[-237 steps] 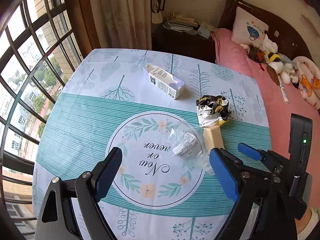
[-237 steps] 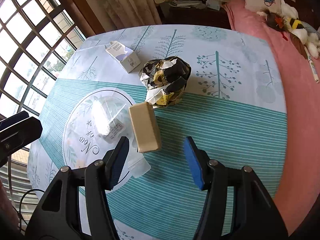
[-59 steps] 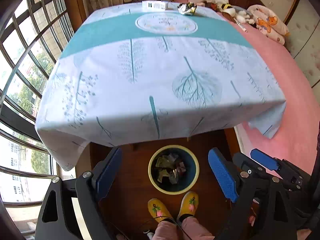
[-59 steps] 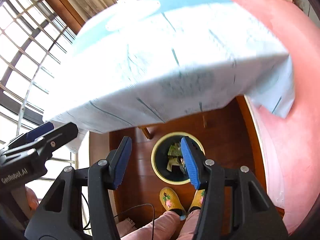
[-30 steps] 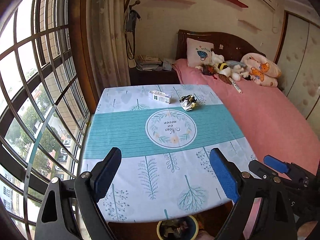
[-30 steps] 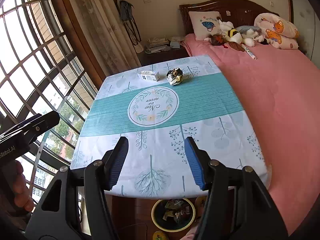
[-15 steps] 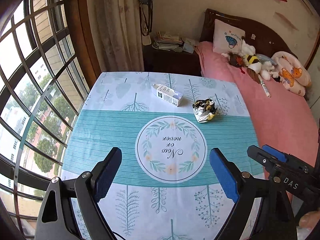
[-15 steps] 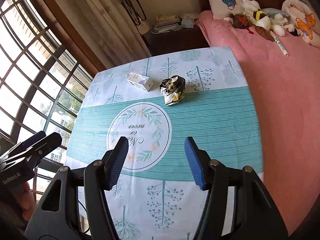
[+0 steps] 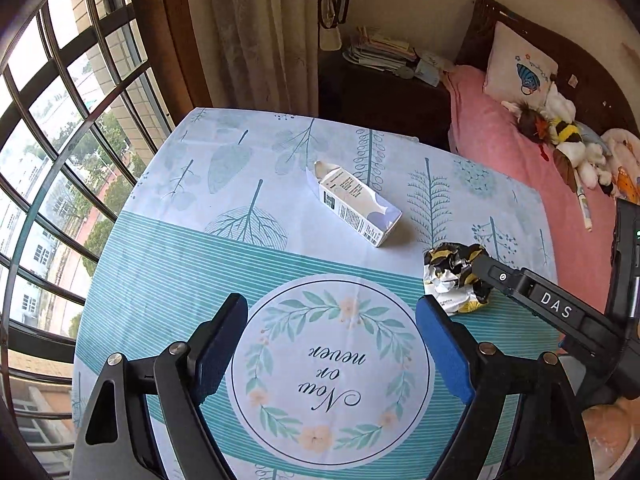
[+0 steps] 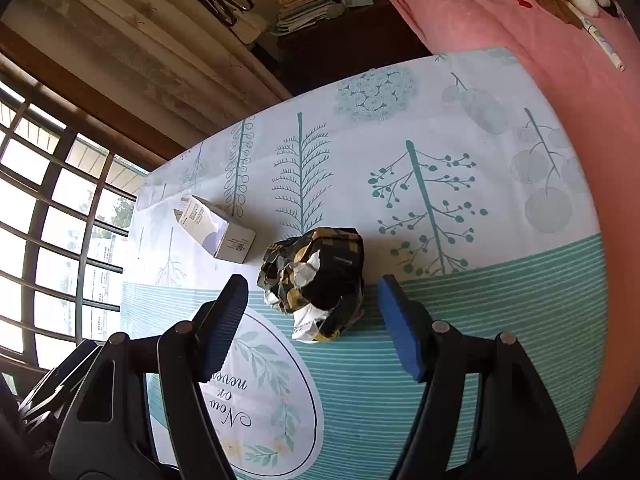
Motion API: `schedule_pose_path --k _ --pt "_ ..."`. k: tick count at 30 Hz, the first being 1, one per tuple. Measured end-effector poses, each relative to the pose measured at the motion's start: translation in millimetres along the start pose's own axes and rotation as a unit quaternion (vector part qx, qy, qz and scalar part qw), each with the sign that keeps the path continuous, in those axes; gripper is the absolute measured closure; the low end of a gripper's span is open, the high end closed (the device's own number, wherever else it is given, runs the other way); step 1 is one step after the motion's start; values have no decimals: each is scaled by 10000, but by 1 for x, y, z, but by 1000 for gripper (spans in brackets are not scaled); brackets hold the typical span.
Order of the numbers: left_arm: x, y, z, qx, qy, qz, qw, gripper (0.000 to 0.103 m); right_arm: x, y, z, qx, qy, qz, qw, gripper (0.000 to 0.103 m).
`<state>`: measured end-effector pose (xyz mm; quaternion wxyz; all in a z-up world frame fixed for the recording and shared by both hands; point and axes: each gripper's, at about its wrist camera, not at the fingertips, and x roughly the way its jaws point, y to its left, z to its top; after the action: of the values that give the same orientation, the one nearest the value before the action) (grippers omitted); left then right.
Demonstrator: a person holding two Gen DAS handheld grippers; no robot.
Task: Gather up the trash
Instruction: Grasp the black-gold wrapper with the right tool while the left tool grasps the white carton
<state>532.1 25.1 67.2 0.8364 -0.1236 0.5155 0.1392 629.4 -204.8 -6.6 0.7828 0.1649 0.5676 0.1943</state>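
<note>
Trash left on the table (image 9: 168,264): wrapper (image 10: 316,284) and carton (image 9: 356,210). We hold both claws, right (image 10: 312,320) and left (image 9: 332,344), spread, empty.

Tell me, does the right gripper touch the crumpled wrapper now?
Apart. The right wrist view shows tablecloth between each pad of the right gripper and the crumpled wrapper.

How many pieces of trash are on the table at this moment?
2. A small carton lies toward the far side; a crumpled wrapper sits nearer, between the open fingers of the right hand-held gripper. None seems hidden.
</note>
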Motion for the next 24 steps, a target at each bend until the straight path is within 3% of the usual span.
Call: schedule_pose_path --k 7,10,12,17,24 --pt "34 -10 27 -113 54 119 9999 15 48 -4 7 -170 407 -25 9990 42" --pt "50 -15 40 -203 97 107 9997 15 53 -4 9 -354 314 9 9989 57" --pt "60 -18 48 -282 155 102 9994 15 55 -5 13 -442 248 34 9987 61" --pt "90 -28 67 -500 317 170 9981 15 53 -7 31 -516 -96 -182 9985 62" --pt "132 -28 87 -1097 623 356 9914 15 62 -13 50 -462 -201 -225 9985 62"
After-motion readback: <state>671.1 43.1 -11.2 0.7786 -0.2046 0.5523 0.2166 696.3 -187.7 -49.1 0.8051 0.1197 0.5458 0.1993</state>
